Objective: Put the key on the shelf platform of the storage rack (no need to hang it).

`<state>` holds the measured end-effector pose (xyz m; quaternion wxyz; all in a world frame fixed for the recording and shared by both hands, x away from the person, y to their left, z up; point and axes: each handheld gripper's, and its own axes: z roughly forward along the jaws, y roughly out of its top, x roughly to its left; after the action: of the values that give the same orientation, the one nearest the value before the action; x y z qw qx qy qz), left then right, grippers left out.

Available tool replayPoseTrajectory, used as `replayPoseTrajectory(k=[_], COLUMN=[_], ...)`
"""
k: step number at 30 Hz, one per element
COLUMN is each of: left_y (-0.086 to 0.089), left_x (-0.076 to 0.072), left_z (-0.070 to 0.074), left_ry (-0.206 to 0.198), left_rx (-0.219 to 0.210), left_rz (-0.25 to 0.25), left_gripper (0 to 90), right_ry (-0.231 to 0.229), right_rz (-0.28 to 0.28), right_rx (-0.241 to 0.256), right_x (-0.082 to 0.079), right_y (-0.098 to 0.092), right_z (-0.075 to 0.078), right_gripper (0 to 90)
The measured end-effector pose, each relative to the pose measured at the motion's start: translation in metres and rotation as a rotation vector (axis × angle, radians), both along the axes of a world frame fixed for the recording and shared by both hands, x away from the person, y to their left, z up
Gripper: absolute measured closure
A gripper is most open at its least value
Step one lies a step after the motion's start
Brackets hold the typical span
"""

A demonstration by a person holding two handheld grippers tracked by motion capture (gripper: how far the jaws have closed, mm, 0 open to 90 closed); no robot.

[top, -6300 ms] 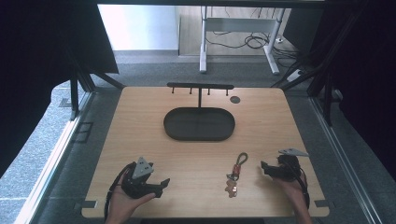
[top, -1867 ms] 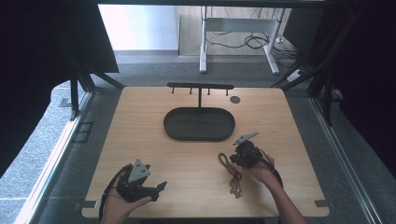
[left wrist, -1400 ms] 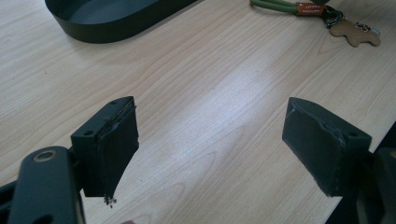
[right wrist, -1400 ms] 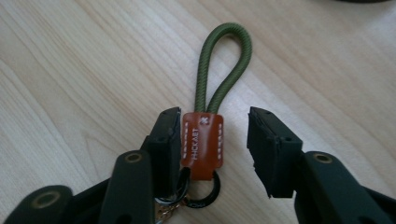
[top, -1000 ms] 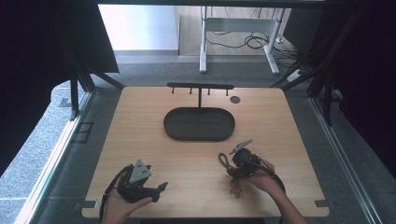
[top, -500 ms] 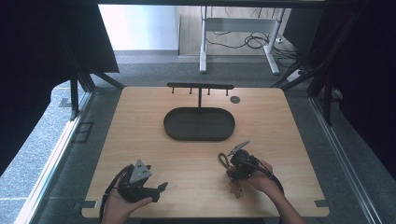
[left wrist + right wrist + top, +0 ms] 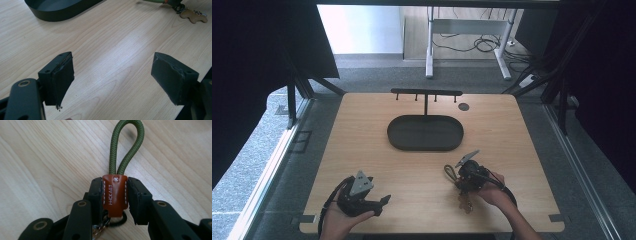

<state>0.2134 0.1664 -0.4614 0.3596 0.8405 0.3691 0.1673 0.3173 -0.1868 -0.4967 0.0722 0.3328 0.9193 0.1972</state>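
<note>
Keychain [image 7: 115,195] clamped by its stiff leather tab between my right gripper [image 7: 115,199] pads, light, green cord loop floppy beyond them (left gripper [image 7: 112,80] jaws wide, empty).

There was one counter [image 7: 362,150]. On it sat one tray [image 7: 425,132] and one rack [image 7: 426,93], and the rack carried four pegs. One small dark disc [image 7: 463,106] lay beside the rack. There was one keychain [image 7: 115,192], and it had one green cord loop [image 7: 127,142], one brown leather tab [image 7: 115,192], one black ring [image 7: 118,221] and one tan charm [image 7: 193,15]. Two grippers were in play, the left gripper [image 7: 362,197] and the right gripper [image 7: 468,175], each with two jaws and one grey plate on top. Two hands held them, one gripper apiece.
</note>
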Motion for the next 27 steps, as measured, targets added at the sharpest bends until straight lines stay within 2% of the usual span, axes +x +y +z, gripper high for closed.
replayPoseTrajectory(k=[13,20,27], left_y=[0.001,0.001,0.001], left_x=[0.0,0.0,0.0], left_z=[0.001,0.0,0.001], left_ry=[-0.003,0.0,-0.001], left_rx=[-0.002,0.0,-0.002], left_rz=[0.0,0.002,0.002], left_gripper=[18.9,18.9,18.9], right_ry=[-0.023,-0.059,-0.074], right_rz=[0.018,0.021,0.013], right_rx=[0.03,0.04,0.047], right_x=[-0.006,-0.005,-0.006], right_y=[-0.006,-0.012,-0.015], right_z=[0.032,0.048,0.056], right_gripper=[67.4,67.4,67.4])
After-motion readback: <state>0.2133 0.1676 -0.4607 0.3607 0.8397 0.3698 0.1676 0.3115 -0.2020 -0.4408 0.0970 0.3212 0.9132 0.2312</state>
